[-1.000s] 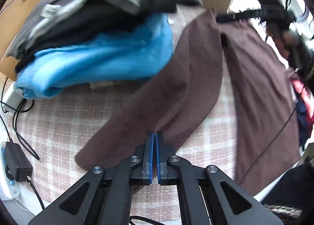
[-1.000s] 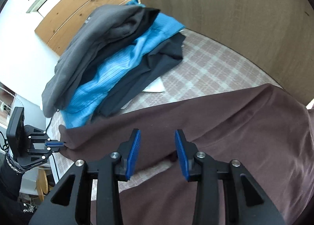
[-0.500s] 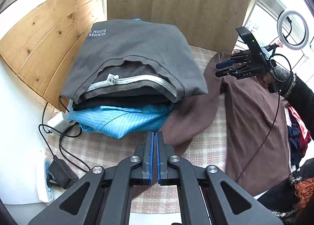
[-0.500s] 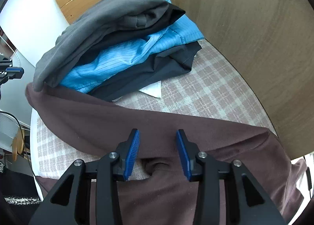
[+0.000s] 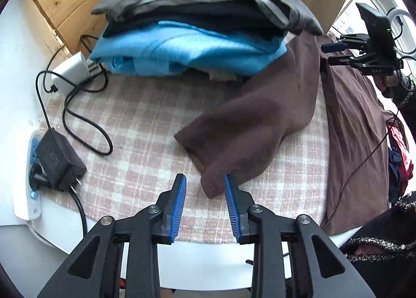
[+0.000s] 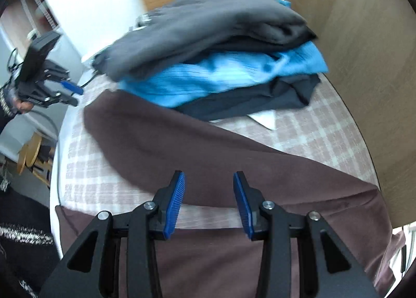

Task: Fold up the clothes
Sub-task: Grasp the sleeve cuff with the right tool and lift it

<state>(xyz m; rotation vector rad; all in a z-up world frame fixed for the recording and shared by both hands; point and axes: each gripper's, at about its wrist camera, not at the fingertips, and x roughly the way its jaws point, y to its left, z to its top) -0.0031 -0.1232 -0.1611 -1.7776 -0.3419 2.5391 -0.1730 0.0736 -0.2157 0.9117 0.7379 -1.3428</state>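
A dark brown garment [image 5: 262, 126] lies across the pink checked table cover [image 5: 135, 126], one sleeve stretched toward the pile of folded clothes. My left gripper [image 5: 205, 188] is open, and the sleeve's cuff end [image 5: 212, 183] rests loose between its blue pads. My right gripper [image 6: 209, 188] is open just above the brown garment [image 6: 208, 157], holding nothing. The right gripper [image 5: 335, 52] also shows at the far right of the left wrist view, and the left gripper [image 6: 69, 92] at the left of the right wrist view.
A stack of folded clothes [image 5: 202, 19], grey on black on blue, sits at the back against wooden panels [image 6: 364, 64]. A power strip with a black adapter [image 5: 56, 160], a white charger [image 5: 70, 74] and cables lie at the table's left edge. A stool [image 6: 31, 153] stands beyond.
My left gripper has gone from shut on the brown sleeve to open, and the sleeve now lies on the table. The right gripper stayed open and shifted over the garment.
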